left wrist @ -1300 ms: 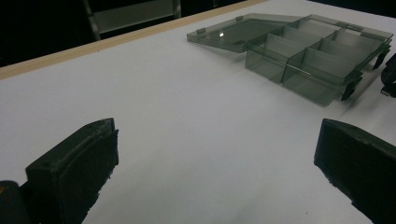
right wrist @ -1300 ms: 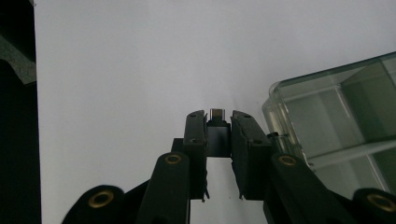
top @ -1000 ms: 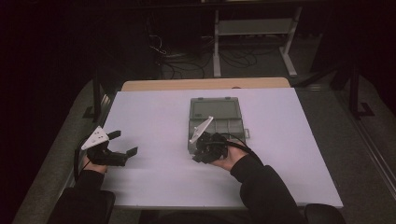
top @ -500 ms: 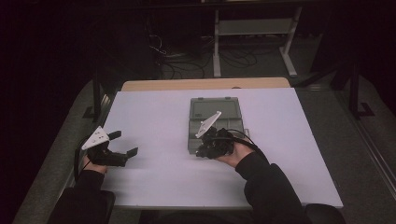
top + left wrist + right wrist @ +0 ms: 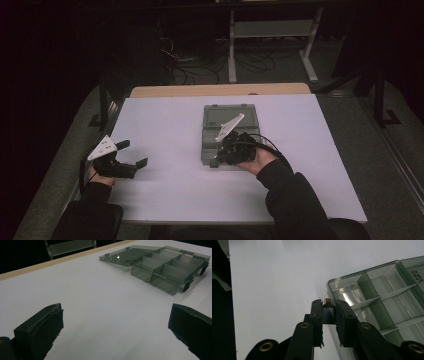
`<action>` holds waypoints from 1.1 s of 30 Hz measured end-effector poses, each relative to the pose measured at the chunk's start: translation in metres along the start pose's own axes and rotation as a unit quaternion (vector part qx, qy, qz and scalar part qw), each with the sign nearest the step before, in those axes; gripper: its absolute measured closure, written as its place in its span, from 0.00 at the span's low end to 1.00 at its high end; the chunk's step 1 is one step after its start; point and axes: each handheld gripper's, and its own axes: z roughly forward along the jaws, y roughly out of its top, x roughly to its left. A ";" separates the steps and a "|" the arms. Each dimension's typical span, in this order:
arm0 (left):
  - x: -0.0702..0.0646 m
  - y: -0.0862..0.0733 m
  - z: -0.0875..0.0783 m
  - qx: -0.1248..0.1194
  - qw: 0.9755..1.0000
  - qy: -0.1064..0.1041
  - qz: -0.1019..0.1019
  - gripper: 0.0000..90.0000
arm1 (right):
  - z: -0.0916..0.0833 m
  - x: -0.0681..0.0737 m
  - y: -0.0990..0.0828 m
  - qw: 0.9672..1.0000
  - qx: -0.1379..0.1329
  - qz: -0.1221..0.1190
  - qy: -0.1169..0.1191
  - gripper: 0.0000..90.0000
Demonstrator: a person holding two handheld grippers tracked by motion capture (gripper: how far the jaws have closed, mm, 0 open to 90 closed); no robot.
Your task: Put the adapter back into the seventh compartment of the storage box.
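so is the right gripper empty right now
No, the right gripper is clamped on a small dark block beside the compartment box.

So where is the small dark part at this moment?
In the right gripper view, the small dark part sits clamped in the right gripper, beside the compartment box's near corner.

Dim room, bright white tabletop
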 end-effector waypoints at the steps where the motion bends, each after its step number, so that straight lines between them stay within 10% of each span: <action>1: 0.000 0.000 0.000 0.000 1.000 0.000 0.000 0.00 | -0.001 -0.001 -0.001 1.000 -0.001 0.001 -0.001 0.83; 33: 0.000 0.000 0.001 0.002 1.000 -0.001 0.000 0.00 | -0.019 -0.038 -0.025 0.997 -0.010 0.052 -0.056 0.83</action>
